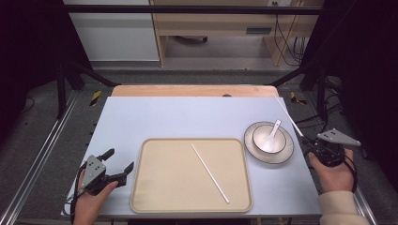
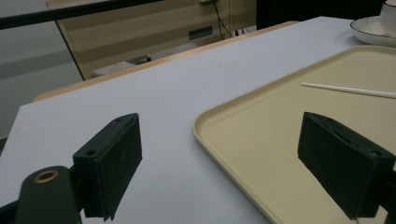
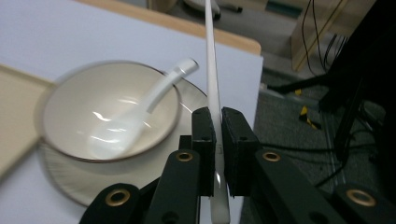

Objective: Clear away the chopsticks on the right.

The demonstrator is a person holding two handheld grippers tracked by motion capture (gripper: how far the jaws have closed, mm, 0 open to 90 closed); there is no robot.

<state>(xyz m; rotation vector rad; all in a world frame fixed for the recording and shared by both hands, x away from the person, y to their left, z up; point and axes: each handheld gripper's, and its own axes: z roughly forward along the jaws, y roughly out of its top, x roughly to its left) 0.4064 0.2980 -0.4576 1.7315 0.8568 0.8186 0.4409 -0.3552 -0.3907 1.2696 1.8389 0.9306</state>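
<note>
We are clenching the right hand-held gripper (image 3: 217,140) on a thin, smooth white chopstick (image 3: 212,88); its flat black pads are pinching the stick near its lower end. In the high view that chopstick (image 1: 287,112) is slanting up toward eleven o'clock from the right hand-held gripper (image 1: 307,139), off the desk (image 1: 178,117) edge at three o'clock. Its twin, a second chopstick (image 1: 210,173), is lying diagonally on the matte beige rounded tray (image 1: 141,187). At two o'clock from the tray, a glossy white spoon (image 1: 271,136) is resting in a dark-rimmed bowl (image 1: 261,134) on a plate (image 1: 251,145), slightly blurred, probably ceramic. We are holding the left hand-held gripper (image 1: 120,161) released, jaws wide apart, low at eight o'clock, pointing toward the tray.
</note>
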